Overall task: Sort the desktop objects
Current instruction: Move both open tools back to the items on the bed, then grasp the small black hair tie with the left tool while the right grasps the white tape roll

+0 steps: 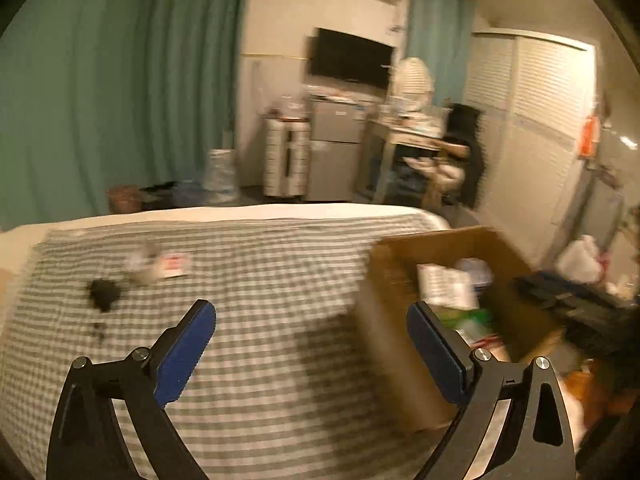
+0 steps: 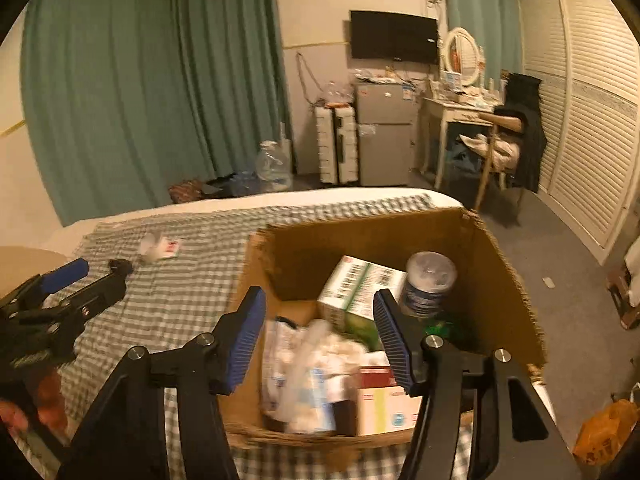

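A brown cardboard box (image 2: 492,264) stands on the checked cloth at the right and holds cartons, a round tub (image 2: 430,280) and soft packets. My right gripper (image 2: 320,318) is open and empty just above the box's near side. My left gripper (image 1: 310,324) is open and empty above the cloth, left of the box (image 1: 390,280); it also shows at the left in the right wrist view (image 2: 100,270). On the cloth's far left lie a small white and red packet (image 1: 174,265), a crumpled clear wrapper (image 1: 140,262) and a small black object (image 1: 104,294).
The checked cloth (image 1: 260,320) covers a white-edged table. Beyond it are green curtains, a water jug (image 2: 274,166), a small fridge (image 2: 384,132), a dressing table with a chair (image 2: 500,140) and louvred wardrobe doors. An orange bag (image 2: 604,428) lies on the floor at the right.
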